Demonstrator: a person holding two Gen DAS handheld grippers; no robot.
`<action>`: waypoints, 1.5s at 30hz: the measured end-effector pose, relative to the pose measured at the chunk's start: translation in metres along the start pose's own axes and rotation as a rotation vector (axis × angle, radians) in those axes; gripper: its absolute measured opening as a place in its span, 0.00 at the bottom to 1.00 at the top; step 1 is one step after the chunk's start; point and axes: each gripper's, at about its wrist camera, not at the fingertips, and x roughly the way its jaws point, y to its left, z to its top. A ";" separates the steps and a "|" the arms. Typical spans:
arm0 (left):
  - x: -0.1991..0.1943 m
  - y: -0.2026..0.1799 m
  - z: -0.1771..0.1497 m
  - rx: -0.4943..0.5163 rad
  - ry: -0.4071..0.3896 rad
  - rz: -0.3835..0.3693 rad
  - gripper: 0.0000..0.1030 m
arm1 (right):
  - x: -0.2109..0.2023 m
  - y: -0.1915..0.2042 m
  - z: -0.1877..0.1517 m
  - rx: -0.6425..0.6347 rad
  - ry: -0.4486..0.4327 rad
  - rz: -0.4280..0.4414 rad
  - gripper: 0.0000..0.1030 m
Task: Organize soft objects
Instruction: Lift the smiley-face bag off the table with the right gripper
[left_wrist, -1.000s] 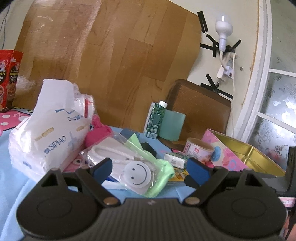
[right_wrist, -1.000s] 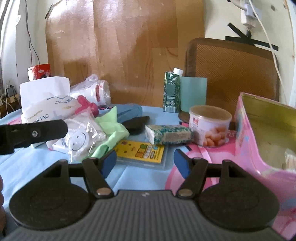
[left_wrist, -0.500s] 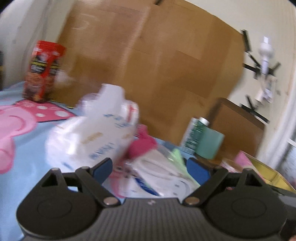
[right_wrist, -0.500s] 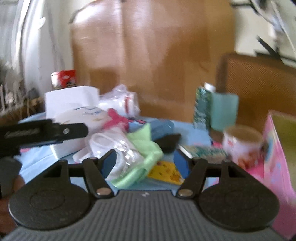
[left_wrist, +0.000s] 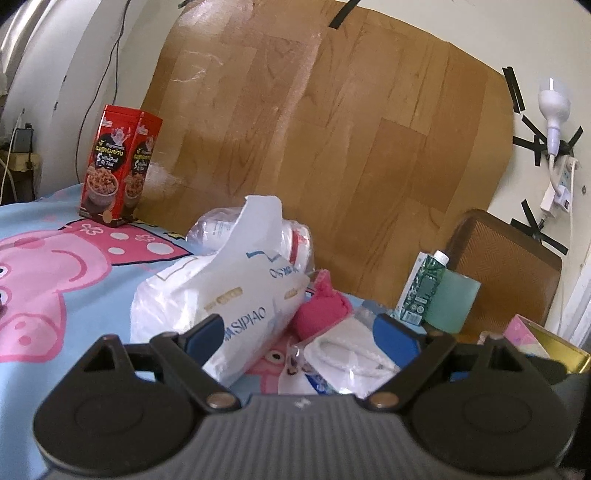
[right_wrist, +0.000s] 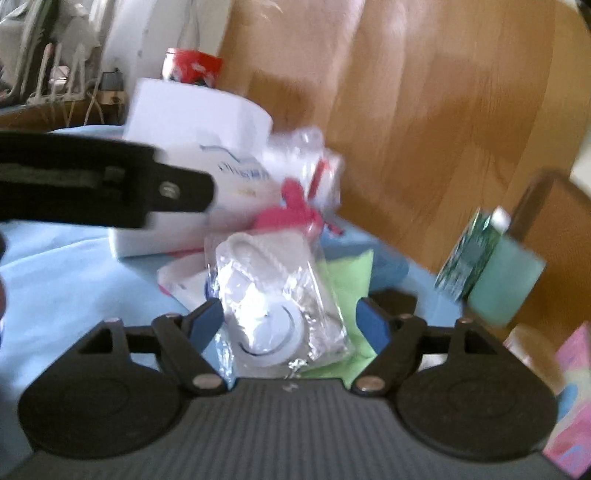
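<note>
Broadly, a wood-grain board (left_wrist: 332, 147) stands behind a blue cartoon cloth (left_wrist: 55, 266) spread over the table. On the cloth, near the board, a white tissue pack (left_wrist: 221, 302) is the biggest of the soft things; behind it lies a clear bag (left_wrist: 291, 236) of white goods. Beside the pack on its right sits a pink plush (left_wrist: 321, 314), and in front of that a clear pouch (right_wrist: 273, 295) with a white cord and a smiley disc, lying on a green cloth (right_wrist: 351, 273). A red snack box (left_wrist: 118, 166) stands upright, well apart at the far left. A green carton (left_wrist: 421, 291) and a teal cup (left_wrist: 450, 302) stand side by side at the right.

Both tools hover with nothing held. The left gripper (left_wrist: 299, 334) has its blue pads spread, the pack's corner between them. The right gripper (right_wrist: 291, 325) is likewise spread wide, the pouch lying between its fingertips; that view is blurred.
</note>
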 end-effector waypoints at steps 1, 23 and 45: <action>0.001 0.000 0.000 0.001 0.003 -0.002 0.89 | 0.001 -0.006 0.000 0.052 0.011 0.020 0.73; 0.003 -0.019 -0.008 0.101 0.056 -0.100 0.91 | -0.092 0.003 -0.067 0.200 0.027 0.045 0.65; 0.005 -0.025 -0.011 0.141 0.068 -0.099 0.91 | -0.108 -0.005 -0.092 0.281 -0.007 0.002 0.75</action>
